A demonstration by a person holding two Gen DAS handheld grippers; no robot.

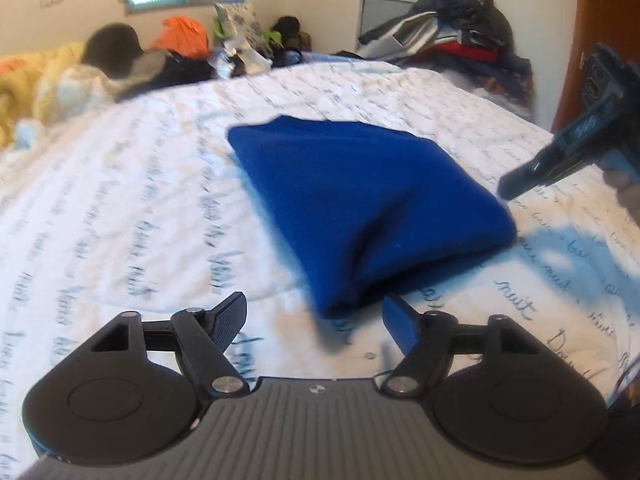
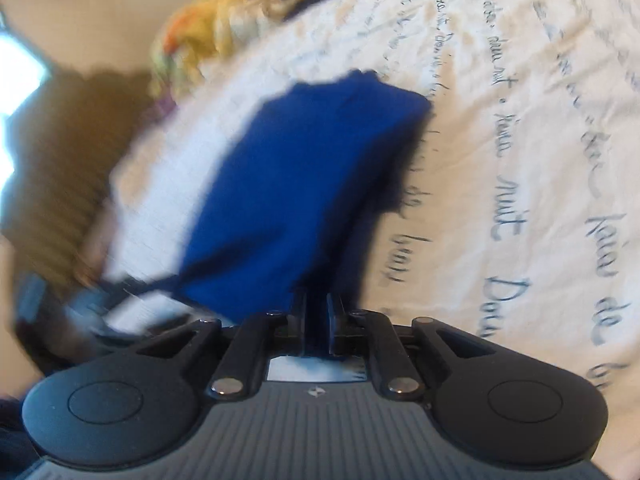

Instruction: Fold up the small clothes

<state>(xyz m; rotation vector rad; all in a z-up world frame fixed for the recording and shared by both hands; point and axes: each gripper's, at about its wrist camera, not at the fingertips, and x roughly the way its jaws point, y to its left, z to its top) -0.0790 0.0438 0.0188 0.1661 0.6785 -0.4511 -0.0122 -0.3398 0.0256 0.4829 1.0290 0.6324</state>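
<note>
A blue cloth (image 1: pixel 360 200), folded into a thick rectangle, lies flat on the white bedspread with script print (image 1: pixel 120 200). My left gripper (image 1: pixel 316 318) is open just short of the cloth's near corner, one finger on each side of that corner and neither touching it. My right gripper (image 1: pixel 506 190) hovers by the cloth's right edge, its jaws together and nothing visibly in them. In the right wrist view the right gripper (image 2: pixel 316 320) is shut low over the blurred blue cloth (image 2: pixel 304 184). The bedspread (image 2: pixel 520 120) stretches away to the right of it.
Loose clothes in yellow, orange and black (image 1: pixel 120 60) are heaped along the bed's far side. A dark pile of garments (image 1: pixel 460 28) sits at the back right, beside a wooden door (image 1: pixel 580 40). A person's brown ribbed clothing (image 2: pixel 52 180) fills the left of the right wrist view.
</note>
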